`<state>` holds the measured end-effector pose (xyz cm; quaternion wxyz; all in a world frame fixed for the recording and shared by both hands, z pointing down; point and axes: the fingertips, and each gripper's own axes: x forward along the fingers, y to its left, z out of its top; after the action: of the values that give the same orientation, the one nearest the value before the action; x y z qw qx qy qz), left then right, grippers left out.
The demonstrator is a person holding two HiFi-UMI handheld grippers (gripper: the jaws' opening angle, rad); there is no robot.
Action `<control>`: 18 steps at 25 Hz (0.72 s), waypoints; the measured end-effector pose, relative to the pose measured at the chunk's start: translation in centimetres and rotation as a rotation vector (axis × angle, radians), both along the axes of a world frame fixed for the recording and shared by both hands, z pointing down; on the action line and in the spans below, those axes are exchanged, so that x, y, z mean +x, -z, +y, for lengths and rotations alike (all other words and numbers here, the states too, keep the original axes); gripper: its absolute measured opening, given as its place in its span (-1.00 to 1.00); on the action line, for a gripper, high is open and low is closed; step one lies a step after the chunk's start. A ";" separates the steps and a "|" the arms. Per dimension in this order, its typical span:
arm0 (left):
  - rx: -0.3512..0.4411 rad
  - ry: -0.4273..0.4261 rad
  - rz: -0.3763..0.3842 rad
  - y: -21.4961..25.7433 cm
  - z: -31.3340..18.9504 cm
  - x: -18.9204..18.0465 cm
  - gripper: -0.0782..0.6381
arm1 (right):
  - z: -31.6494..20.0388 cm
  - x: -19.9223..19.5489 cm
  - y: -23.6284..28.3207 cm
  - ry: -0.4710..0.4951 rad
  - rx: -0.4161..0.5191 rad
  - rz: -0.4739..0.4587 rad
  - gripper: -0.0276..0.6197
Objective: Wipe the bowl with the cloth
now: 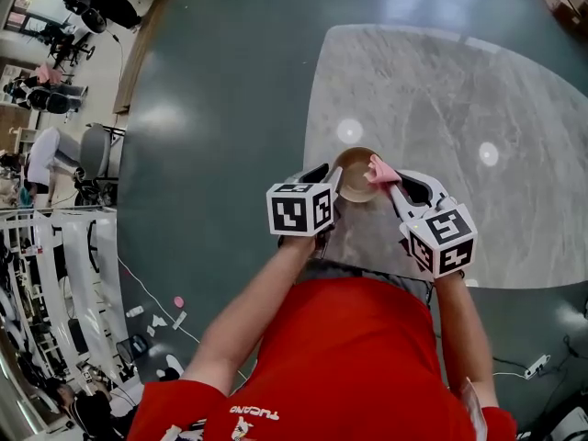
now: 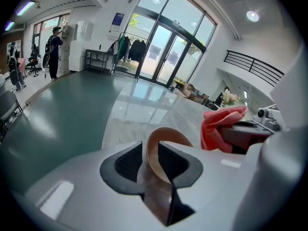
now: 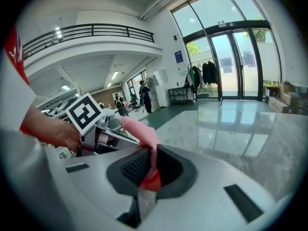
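A small tan bowl (image 1: 354,175) is up in front of me, over the pale marble table (image 1: 441,99). My left gripper (image 1: 329,178) is at its left rim. In the left gripper view the bowl (image 2: 166,136) has its thin wall between the two dark pads, with a small gap on the left side, so the left gripper (image 2: 150,150) stands open around the rim. My right gripper (image 1: 391,182) is shut on a pink cloth (image 1: 380,169) at the bowl's right rim. In the right gripper view the cloth (image 3: 139,131) rises from between the pads of the right gripper (image 3: 151,161).
The table is rounded, with its near edge just below the grippers. Dark green floor (image 1: 230,108) lies to the left. Office chairs (image 1: 87,150), racks and cables (image 1: 147,297) crowd the far left. Glass doors (image 2: 166,57) and people stand far off.
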<state>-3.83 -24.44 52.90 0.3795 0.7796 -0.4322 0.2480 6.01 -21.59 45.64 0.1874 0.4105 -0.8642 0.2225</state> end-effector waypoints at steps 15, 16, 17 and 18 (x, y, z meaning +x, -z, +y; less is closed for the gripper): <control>0.586 -0.141 0.186 13.5 1.4 2.6 -0.55 | 1.8 1.7 8.8 -0.079 0.250 -0.279 -0.85; 0.625 -0.171 0.190 14.4 1.8 2.9 -0.56 | 1.9 1.7 9.6 -0.083 0.273 -0.293 -0.85; 0.662 -0.198 0.190 15.2 2.2 3.1 -0.56 | 2.1 1.7 10.5 -0.086 0.296 -0.306 -0.85; 0.696 -0.218 0.185 16.0 2.5 3.3 -0.56 | 2.2 1.6 11.3 -0.089 0.319 -0.318 -0.85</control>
<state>-0.57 -21.90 36.91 0.1007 0.9223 -0.3691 0.0540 7.63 -19.38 34.32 -0.0284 0.4324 -0.8882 0.1528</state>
